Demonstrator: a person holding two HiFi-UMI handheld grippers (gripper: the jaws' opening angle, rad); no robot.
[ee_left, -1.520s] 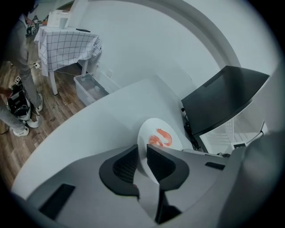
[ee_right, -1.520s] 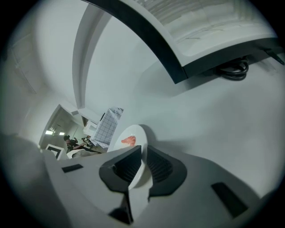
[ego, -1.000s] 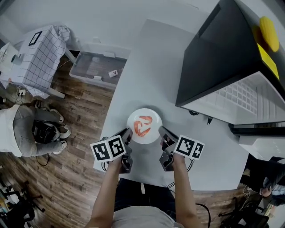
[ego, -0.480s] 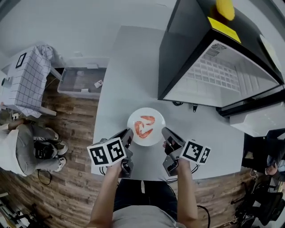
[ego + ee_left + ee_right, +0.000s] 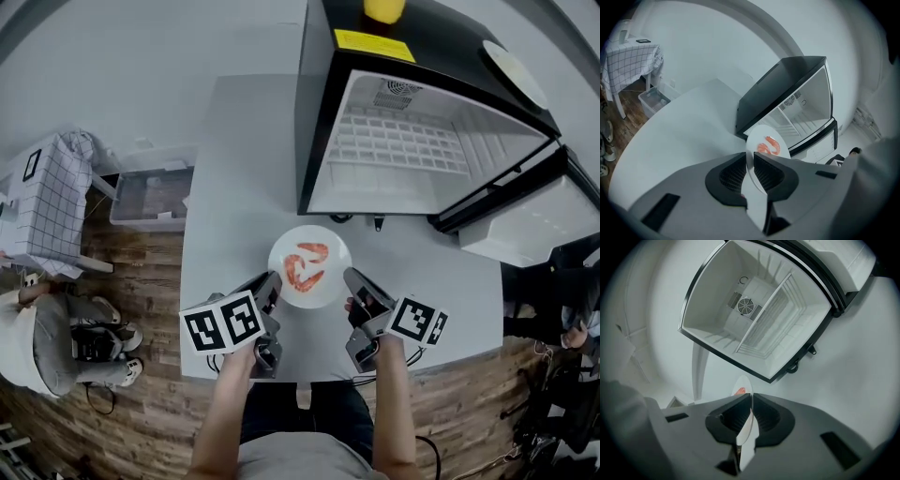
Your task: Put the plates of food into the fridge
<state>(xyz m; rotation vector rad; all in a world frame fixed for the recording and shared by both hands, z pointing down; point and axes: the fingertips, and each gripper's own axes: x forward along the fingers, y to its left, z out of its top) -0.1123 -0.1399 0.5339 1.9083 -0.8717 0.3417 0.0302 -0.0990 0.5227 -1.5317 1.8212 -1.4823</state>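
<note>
A round white plate with red shrimp on it is held between my two grippers, in front of the fridge. My left gripper is shut on the plate's left rim. On the plate's right rim my right gripper is shut. The small black fridge stands on the white table with its door swung open to the right. Its white interior with a wire shelf holds nothing that I can see.
A yellow object and a white plate sit on the fridge's top. Left of the table on the wood floor are a clear plastic bin and a table with a checked cloth. A person sits at the lower left.
The view has swung so the fridge's open interior now faces me, above the plate. Both grippers keep their hold on the plate's rims.
</note>
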